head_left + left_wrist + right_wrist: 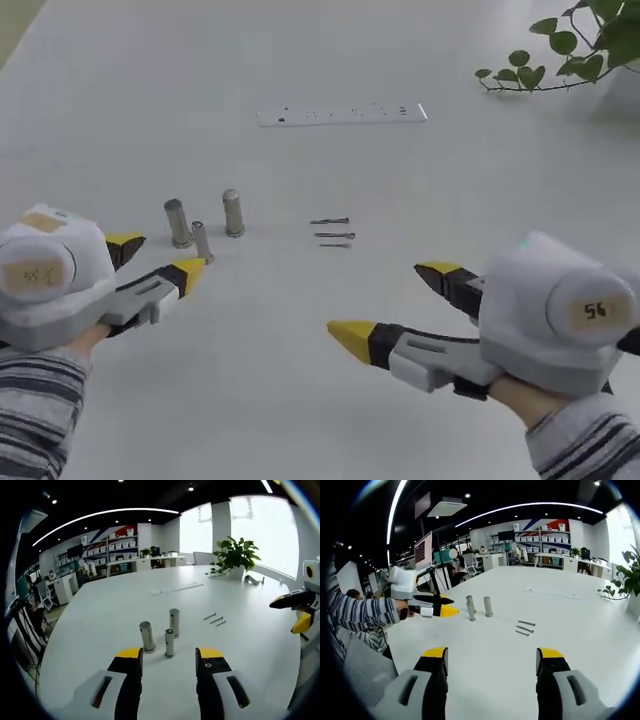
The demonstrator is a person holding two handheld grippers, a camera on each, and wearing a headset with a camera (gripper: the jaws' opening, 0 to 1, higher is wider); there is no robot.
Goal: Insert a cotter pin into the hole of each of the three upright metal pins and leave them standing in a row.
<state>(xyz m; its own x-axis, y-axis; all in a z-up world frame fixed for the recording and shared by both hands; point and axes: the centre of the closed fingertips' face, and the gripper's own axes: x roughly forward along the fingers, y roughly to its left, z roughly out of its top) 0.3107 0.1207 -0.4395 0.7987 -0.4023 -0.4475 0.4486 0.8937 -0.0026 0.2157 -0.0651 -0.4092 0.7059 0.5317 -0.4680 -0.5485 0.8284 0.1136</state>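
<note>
Logging: cotters (335, 236), lying crosswise, ahead of my right gripper (392, 302), jaws apart, empty; left gripper (160, 252), also apart, beside upright pins (202, 240).

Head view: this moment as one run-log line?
phase: before first grasp | left tool: open, by metal pins | right tool: open, empty | metal pins: three upright | cotter pins: three loose on table

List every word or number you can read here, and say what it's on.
"56" or similar, blurred: sticker on the right gripper.
Too blurred to read: sticker on the left gripper.
Too small to read: marks on the white strip.
</note>
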